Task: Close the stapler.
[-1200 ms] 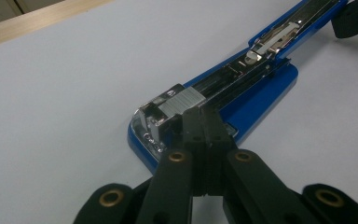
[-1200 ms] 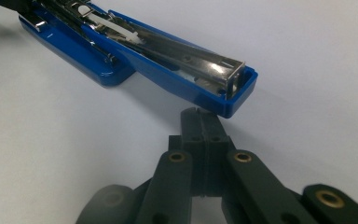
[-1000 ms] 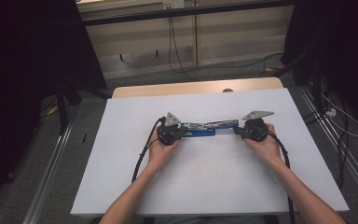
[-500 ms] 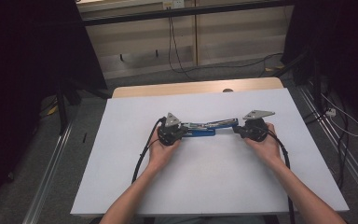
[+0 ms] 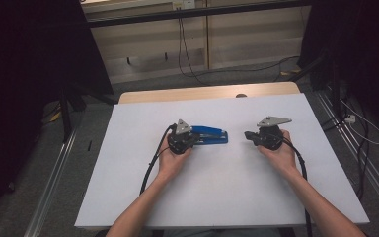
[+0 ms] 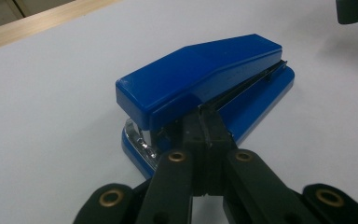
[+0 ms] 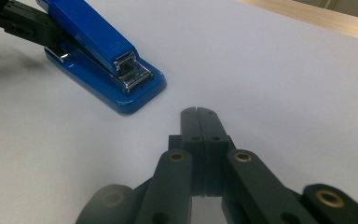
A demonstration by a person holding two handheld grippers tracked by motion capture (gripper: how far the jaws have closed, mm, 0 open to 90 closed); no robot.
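Our right tool (image 5: 249,135) has drawn back to the right, off the blue stapler (image 5: 208,135), its jaws closed on nothing. Our left tool (image 5: 192,137), also closed, touches the stapler's left end. The stapler lies mid-surface (image 5: 217,197).

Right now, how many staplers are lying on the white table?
1. The blue stapler lies on the white table near its middle, right at the tips of the shut left gripper. The right gripper is apart from it. Nothing seems hidden.

Dim high view, dark edges, soft shadows, near fingers (image 7: 121,200) blurred
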